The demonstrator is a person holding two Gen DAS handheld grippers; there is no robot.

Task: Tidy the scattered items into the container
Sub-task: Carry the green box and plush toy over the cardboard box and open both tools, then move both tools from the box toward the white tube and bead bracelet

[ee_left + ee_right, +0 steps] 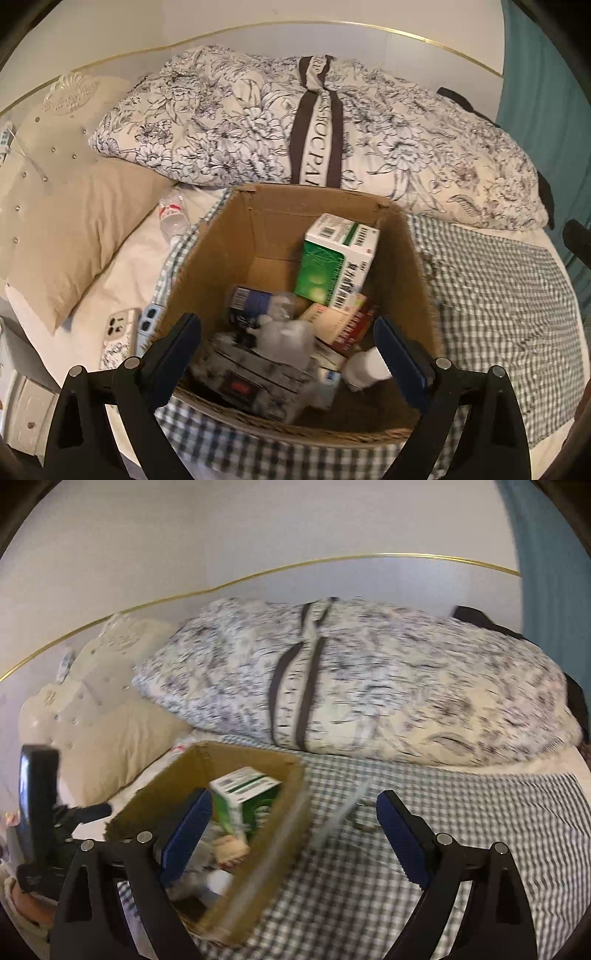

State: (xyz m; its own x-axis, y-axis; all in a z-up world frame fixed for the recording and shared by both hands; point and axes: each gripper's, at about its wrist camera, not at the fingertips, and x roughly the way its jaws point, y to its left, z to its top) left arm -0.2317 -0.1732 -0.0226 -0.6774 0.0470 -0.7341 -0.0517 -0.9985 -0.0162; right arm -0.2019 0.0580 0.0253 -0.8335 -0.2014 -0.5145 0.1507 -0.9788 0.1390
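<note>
Your cardboard box (258,236) sits on the checked cloth (498,295) on the bed, holding a green-and-white carton (334,262) leaning on its far right wall, a red-and-tan packet (340,325), a white bottle (365,367) and blurred packets. Beside its left wall lie a plastic bottle (173,216) and a phone (118,341); bare cloth lies to its right. Your left gripper (288,350) hangs over the box, jaws wide, holding nothing. Your right gripper (291,838), equally wide and empty, straddles the box's right wall.

One cardboard box (258,236), two phones (120,341).
</note>
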